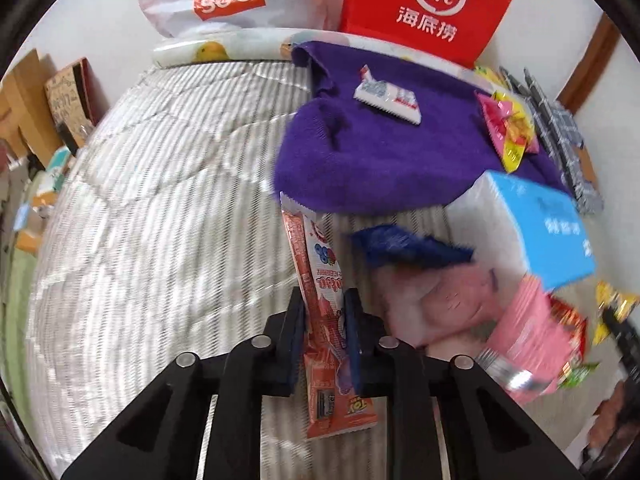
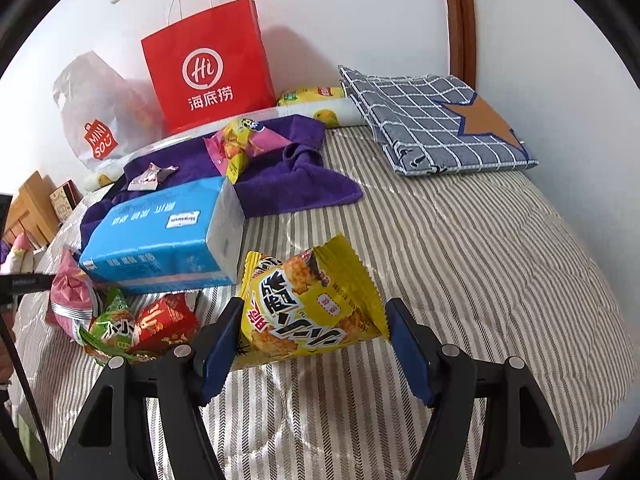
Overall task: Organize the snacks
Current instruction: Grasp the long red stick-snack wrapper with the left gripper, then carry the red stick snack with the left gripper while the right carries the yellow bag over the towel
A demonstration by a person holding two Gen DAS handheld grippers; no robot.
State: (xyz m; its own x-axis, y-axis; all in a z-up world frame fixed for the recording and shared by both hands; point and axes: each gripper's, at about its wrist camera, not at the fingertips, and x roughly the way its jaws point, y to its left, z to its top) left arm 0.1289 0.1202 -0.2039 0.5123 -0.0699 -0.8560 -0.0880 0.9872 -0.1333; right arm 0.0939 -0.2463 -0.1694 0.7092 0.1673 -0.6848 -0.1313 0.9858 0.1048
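Snack packets on a striped quilted bed.
Left tool point(image 1: 325, 312) clamps a long glossy red stick packet point(image 1: 320, 300); right tool point(image 2: 314, 344) grips a crinkly yellow packet point(image 2: 312, 308).

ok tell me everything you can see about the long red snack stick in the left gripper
The red snack stick is a long, flat, glossy plastic sachet, red and white with cartoon berries, a crimped zigzag far end and a barcode near the close end. It lies lengthwise between the pads of the left gripper, which pinch its middle. Its far tip points toward the purple towel, above the striped bedcover.
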